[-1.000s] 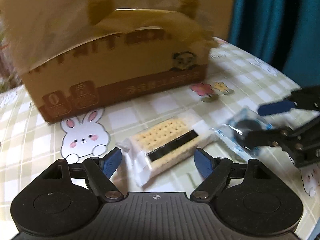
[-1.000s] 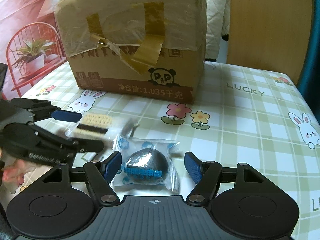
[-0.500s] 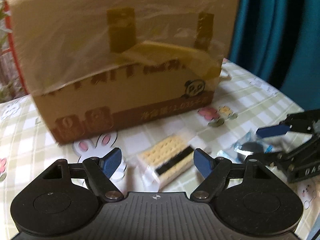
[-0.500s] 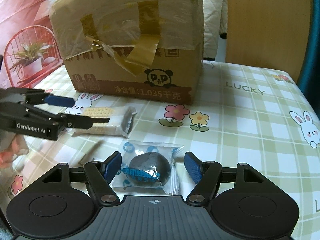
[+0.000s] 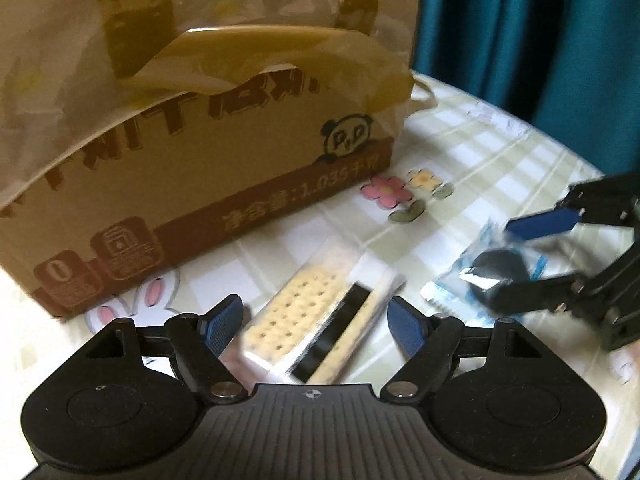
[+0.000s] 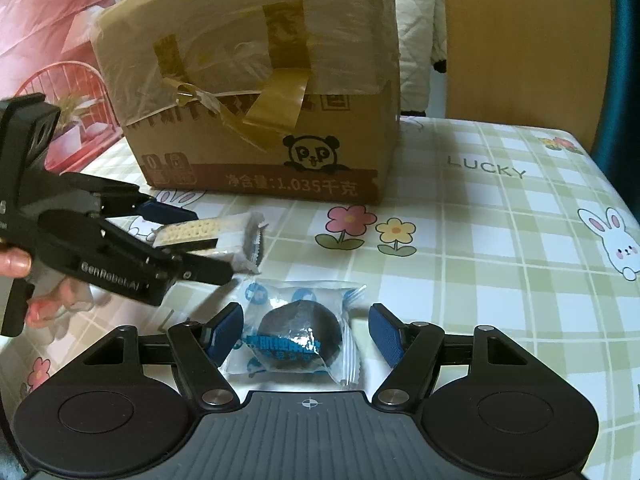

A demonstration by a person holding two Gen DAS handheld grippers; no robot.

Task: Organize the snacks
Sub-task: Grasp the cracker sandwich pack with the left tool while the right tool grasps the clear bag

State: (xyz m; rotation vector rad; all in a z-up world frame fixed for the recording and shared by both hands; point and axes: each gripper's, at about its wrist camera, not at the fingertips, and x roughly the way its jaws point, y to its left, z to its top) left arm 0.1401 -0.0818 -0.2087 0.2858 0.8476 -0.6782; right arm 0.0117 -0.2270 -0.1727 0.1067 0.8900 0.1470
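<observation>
On the checked surface (image 6: 500, 240), printed with rabbits and flowers, we have both snacks lying in front of a taped cardboard box (image 6: 256, 120). Our left gripper (image 5: 316, 322) stands with its blue-padded fingers (image 5: 222, 322) well apart on either side of the cracker sandwich packet (image 5: 316, 332), a clear wrapper showing pale dotted crackers and a dark filling. We see gaps between the pads and the wrapper, so nothing is gripped, and the packet rests on the cloth just short of the box front. From our right wrist view the same packet shows between the left gripper's fingers, its crimped end poking past the tips.

Our right gripper (image 6: 306, 334) is likewise spread, its fingers flanking the dark round snack in a clear blue-printed wrapper (image 6: 298, 340). The left pad sits close against the wrapper edge; the right pad is clear of it. That snack lies beside the cracker packet, nearer us than the box. A hand (image 6: 16, 264) shows at the left gripper's handle
</observation>
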